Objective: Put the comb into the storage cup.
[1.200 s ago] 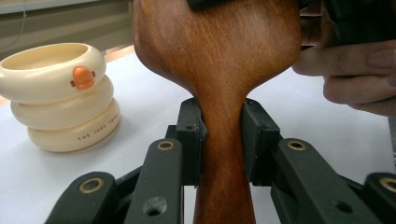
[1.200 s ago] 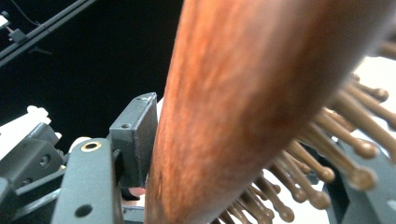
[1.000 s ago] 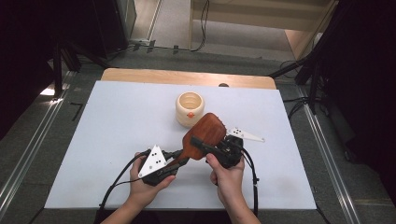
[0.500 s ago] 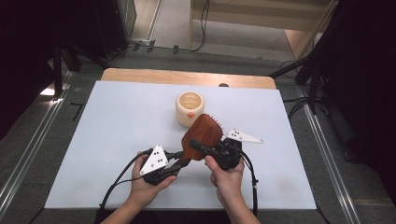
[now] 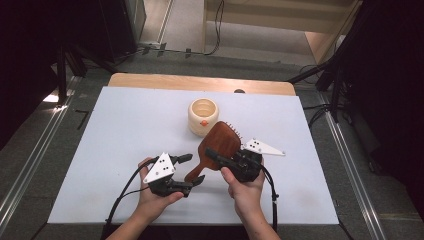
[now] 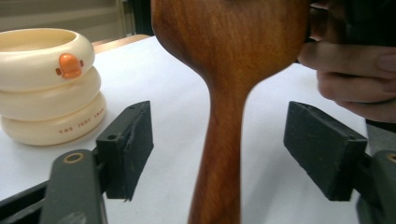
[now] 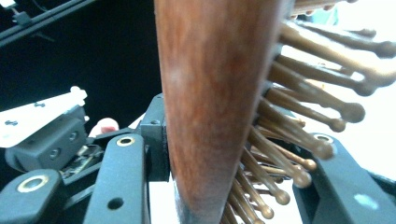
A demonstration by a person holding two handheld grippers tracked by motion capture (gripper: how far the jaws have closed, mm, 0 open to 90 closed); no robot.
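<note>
A wooden hairbrush (image 5: 220, 144) is held off the white table, back toward the camera, handle slanting down to the left. My right gripper (image 5: 214, 155) is shut on its head. In the right gripper view one jaw presses the wooden back (image 7: 210, 107) and the other sits among the bristles (image 7: 299, 112). My left gripper (image 5: 192, 169) is open, with the handle (image 6: 224, 140) between its jaws. Neither pad (image 6: 128, 147) touches the handle. A cream ringed cup (image 5: 203, 116) with an orange duck mark (image 6: 69, 65) stands behind the brush.
The white table (image 5: 125, 130) has bare room at left and right. A wooden strip (image 5: 200, 82) runs along its far edge. Cables trail from both grippers over the near edge. The left gripper's white plate (image 7: 42, 114) sits close to the right gripper.
The left gripper's jaws now stand spread on either side of the handle, where earlier they looked closed on it. The brush stays in the right gripper, shifted slightly.
</note>
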